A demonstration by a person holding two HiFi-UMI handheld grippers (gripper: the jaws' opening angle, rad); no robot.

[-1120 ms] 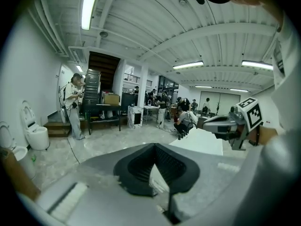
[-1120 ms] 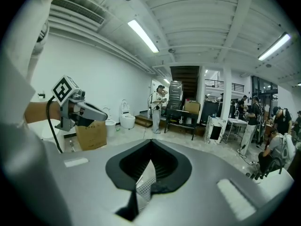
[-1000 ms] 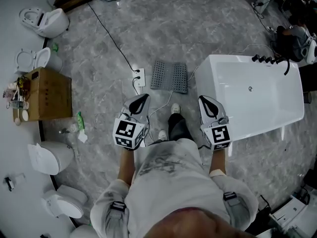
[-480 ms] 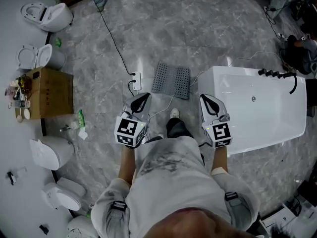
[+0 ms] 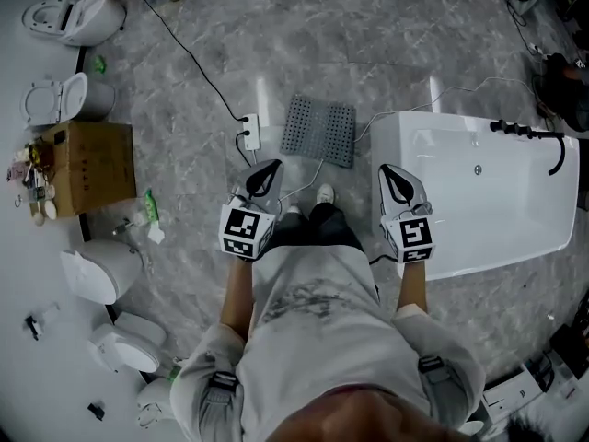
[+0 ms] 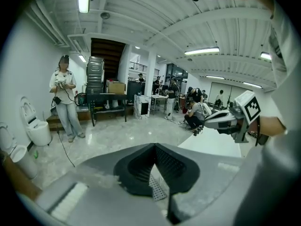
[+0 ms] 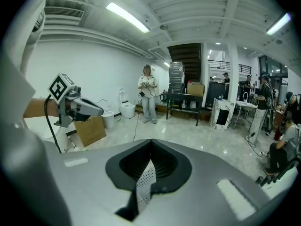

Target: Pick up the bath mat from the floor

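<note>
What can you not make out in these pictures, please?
- Mat: each gripper view shows only a sliver past its own jaws.
- Small items by the box: head view, too small to name.
- Tub: head view, left edge partly behind the right tool.

Perforated bath mat (image 5: 317, 129) (rubbery, matt) on glossy marbled floor (image 5: 396, 35)

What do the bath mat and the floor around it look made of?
Bath mat: likely rubber or soft plastic, with a matte grey finish. Its surface is a regular grid of small holes or studs; which of the two is too small to tell. Floor: polished stone or marble-look tile, glossy, with grey veining and bright light reflections.
</note>
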